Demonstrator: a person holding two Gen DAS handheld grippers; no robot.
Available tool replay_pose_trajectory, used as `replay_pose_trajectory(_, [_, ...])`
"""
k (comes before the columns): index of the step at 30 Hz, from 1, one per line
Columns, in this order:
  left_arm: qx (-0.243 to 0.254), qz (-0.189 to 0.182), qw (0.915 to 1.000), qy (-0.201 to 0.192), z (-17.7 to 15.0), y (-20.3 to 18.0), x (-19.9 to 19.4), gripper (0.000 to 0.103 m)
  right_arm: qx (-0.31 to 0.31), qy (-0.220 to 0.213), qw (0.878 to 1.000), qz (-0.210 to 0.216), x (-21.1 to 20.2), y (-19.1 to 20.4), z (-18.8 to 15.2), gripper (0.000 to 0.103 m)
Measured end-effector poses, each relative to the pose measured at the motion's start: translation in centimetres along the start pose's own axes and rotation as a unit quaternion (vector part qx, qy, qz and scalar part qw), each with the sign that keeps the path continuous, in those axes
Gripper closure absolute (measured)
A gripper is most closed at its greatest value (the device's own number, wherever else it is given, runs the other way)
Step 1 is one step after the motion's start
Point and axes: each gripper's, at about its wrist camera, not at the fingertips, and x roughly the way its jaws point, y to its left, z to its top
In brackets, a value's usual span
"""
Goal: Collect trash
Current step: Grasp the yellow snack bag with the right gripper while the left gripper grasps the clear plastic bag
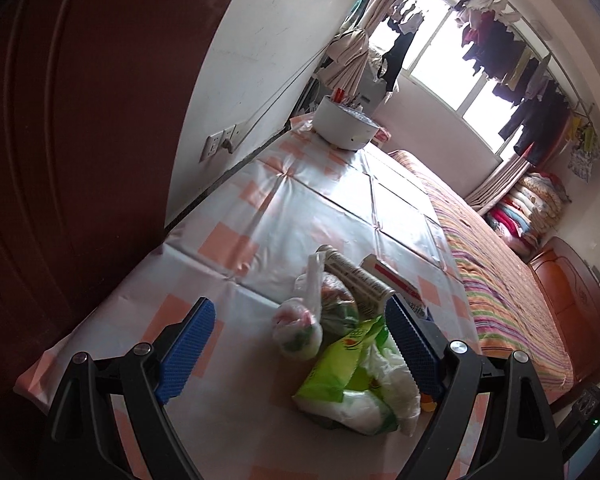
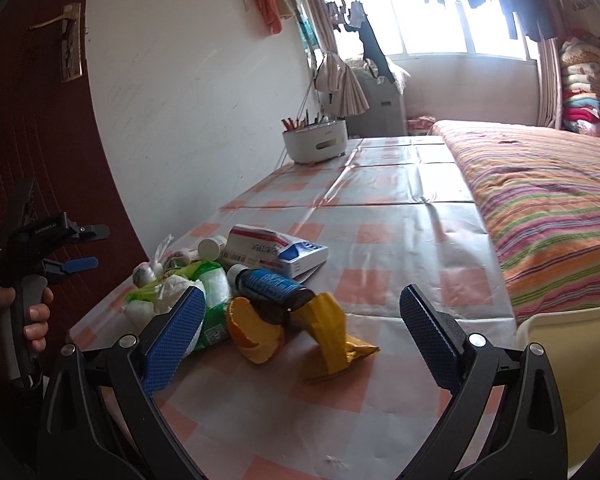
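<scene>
Between the spread fingers of the left gripper (image 1: 298, 330) lies a trash pile (image 1: 352, 344) on the checked table (image 1: 228, 240), untouched. Right gripper (image 2: 300, 316) is also spread wide and empty, with a brown bottle (image 2: 274, 290), orange peel (image 2: 252, 334) and yellow wrapper (image 2: 332, 332) just ahead of it.

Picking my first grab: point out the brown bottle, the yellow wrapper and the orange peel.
Brown bottle (image 2: 276, 292): right wrist view, on its blue label.
Yellow wrapper (image 2: 332, 330): right wrist view, on its folded middle.
Orange peel (image 2: 252, 330): right wrist view, on its outer skin.
</scene>
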Motion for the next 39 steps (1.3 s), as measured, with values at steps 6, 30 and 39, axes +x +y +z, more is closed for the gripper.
replay_pose_trajectory(6, [0.010, -0.001, 0.9997, 0.021, -0.7, 0.7, 0.6, 0.019, -0.013, 0.032, 0.999, -0.013, 2.4, 0.8, -0.4, 0.007])
replay_pose_trajectory(30, [0.012, -0.017, 0.9958, 0.090, -0.8, 1.4, 4.6, 0.019, -0.044, 0.191, 0.980, -0.020, 10.5, 0.3, -0.4, 0.065])
replay_pose_trajectory(39, [0.017, -0.025, 0.9911, 0.130, -0.6, -0.1, 8.0, 0.019, -0.050, 0.184, 0.982, -0.003, 9.6, 1.0, -0.7, 0.081])
